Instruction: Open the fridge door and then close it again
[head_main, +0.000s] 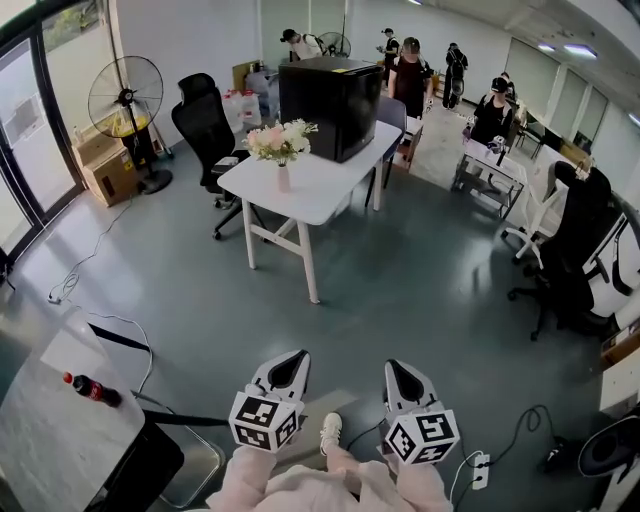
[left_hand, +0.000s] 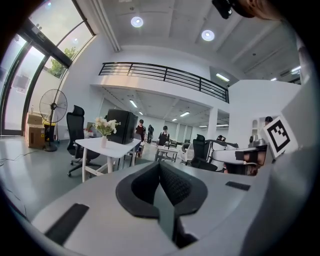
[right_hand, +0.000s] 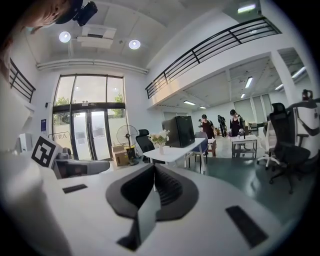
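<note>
The fridge (head_main: 330, 92) is a small black box with its door closed, standing on the far end of a white table (head_main: 325, 190) across the room. It also shows in the left gripper view as the fridge (left_hand: 120, 126) and in the right gripper view as the fridge (right_hand: 178, 131). My left gripper (head_main: 296, 358) and right gripper (head_main: 395, 368) hang side by side at the bottom of the head view, far short of the table. Both are shut with nothing between the pads, as the left gripper (left_hand: 160, 169) and the right gripper (right_hand: 153, 171) show in their own views.
A vase of flowers (head_main: 282, 150) stands on the table in front of the fridge. Black office chairs (head_main: 208, 130) (head_main: 575, 250) flank the grey floor. A standing fan (head_main: 127, 105) and boxes are at left, people at the back. A cola bottle (head_main: 92, 389) lies lower left; a power strip (head_main: 481, 470) lies lower right.
</note>
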